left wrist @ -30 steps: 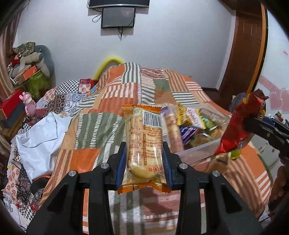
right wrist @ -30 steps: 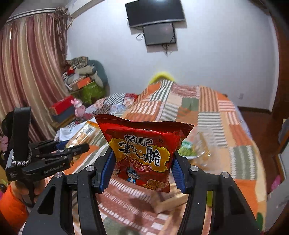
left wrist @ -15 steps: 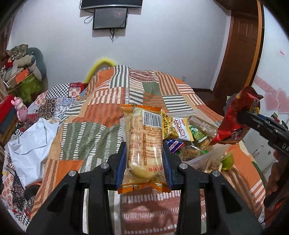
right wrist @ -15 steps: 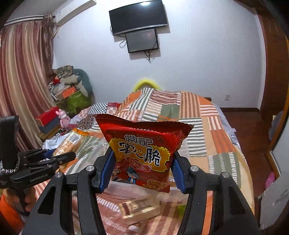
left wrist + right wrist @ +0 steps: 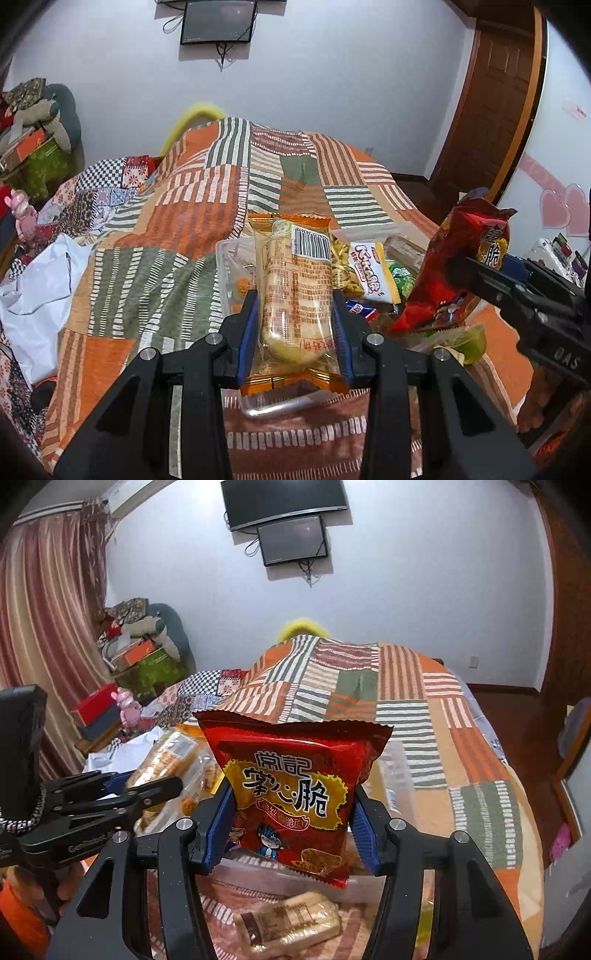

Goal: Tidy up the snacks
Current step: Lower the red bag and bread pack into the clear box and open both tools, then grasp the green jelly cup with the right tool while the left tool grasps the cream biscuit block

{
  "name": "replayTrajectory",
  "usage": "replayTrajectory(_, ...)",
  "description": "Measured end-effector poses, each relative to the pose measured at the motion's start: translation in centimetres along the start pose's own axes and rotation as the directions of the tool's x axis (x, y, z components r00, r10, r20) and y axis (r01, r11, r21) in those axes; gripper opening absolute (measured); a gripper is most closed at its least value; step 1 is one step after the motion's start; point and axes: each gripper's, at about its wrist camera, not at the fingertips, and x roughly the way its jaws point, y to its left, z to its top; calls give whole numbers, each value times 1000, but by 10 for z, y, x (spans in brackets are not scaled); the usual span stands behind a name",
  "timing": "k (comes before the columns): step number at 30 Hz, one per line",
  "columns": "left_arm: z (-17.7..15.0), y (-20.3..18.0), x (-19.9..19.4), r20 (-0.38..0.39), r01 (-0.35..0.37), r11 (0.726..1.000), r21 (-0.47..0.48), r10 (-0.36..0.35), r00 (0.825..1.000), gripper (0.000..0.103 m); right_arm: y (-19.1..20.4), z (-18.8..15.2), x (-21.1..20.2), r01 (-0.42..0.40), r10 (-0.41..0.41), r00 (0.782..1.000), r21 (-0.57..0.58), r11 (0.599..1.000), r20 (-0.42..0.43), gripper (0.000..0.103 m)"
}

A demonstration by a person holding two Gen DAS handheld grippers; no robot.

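Over the clear box (image 5: 229, 266) on the bed, I am squeezing a soft cake pack (image 5: 295, 295) in my left gripper (image 5: 295, 328) and a light, crinkly red chip bag (image 5: 295, 790) by its sides in my right gripper (image 5: 291, 830).

Glossy red foil packet (image 5: 295, 790), clear shiny plastic biscuit wrapper (image 5: 295, 295), matt woven cloth bedspread (image 5: 184, 229).
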Motion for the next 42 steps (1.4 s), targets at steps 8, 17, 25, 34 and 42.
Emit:
replayTrajectory(8,-3,3,16,-29,16,1000,-15,-16,999,37,4,0,20,-26,26,999,-11,1000,-37,53)
replayTrajectory(17,-12,6,28,-89,19,999,-28,-21,996,41,-3,-13,37,-52,52,990,9,999,-134,53)
replayTrajectory(25,-17,7,13,-80,15,999,-37,-18,997,55,-7,-19,37,-75,84,976,48,996,-203,58)
replayTrajectory(34,-16,2,-19,-40,3,999,-40,-5,999,66,-18,-20,7,-72,85,979,77,994,-183,70)
replayTrajectory(42,-19,-16,-42,-26,19,999,-31,-20,999,74,-34,-17,-31,-9,16,992,59,998,-122,77)
